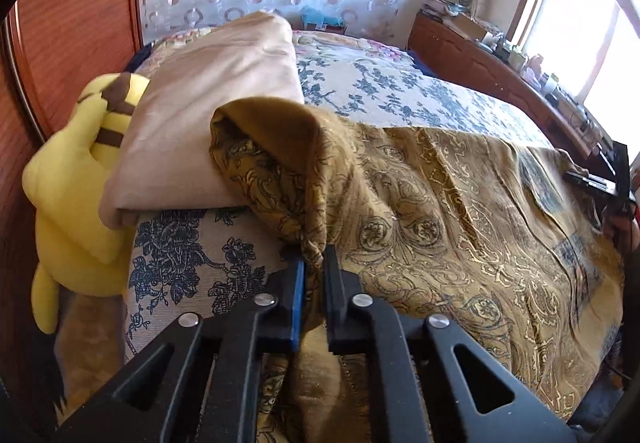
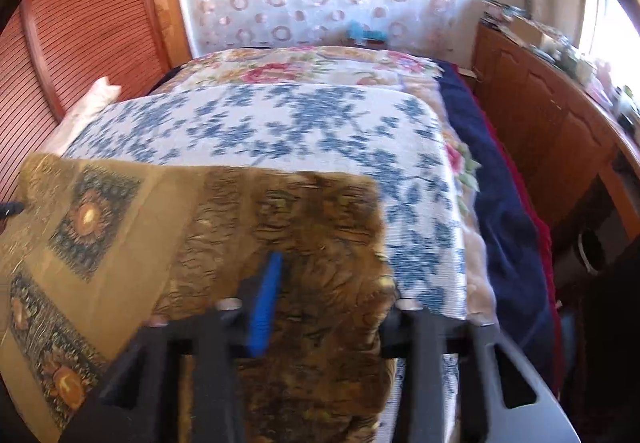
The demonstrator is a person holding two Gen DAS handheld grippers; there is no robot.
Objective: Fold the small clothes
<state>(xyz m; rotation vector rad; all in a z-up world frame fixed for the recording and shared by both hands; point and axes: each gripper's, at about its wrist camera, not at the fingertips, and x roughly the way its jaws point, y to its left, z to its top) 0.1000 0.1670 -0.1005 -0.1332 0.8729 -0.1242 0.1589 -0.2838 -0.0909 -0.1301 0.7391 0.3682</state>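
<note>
An olive-gold paisley cloth (image 1: 440, 211) lies spread over the blue-flowered bedspread (image 1: 400, 95). My left gripper (image 1: 314, 267) is shut on a bunched edge of the cloth and holds it raised in a peak. In the right wrist view the same cloth (image 2: 280, 227) drapes across my right gripper (image 2: 328, 283). Its blue-padded finger (image 2: 266, 303) stands far from the other finger, which the cloth hides. The right gripper also shows at the far right of the left wrist view (image 1: 592, 179), at the cloth's other end. The right wrist view is blurred.
A beige pillow (image 1: 208, 115) and a yellow plush toy (image 1: 76, 179) lie at the left against the wooden headboard (image 1: 72, 23). A cluttered wooden cabinet (image 1: 500, 59) runs along the right under a bright window. A dark blue blanket (image 2: 504, 203) hangs off the bed's right side.
</note>
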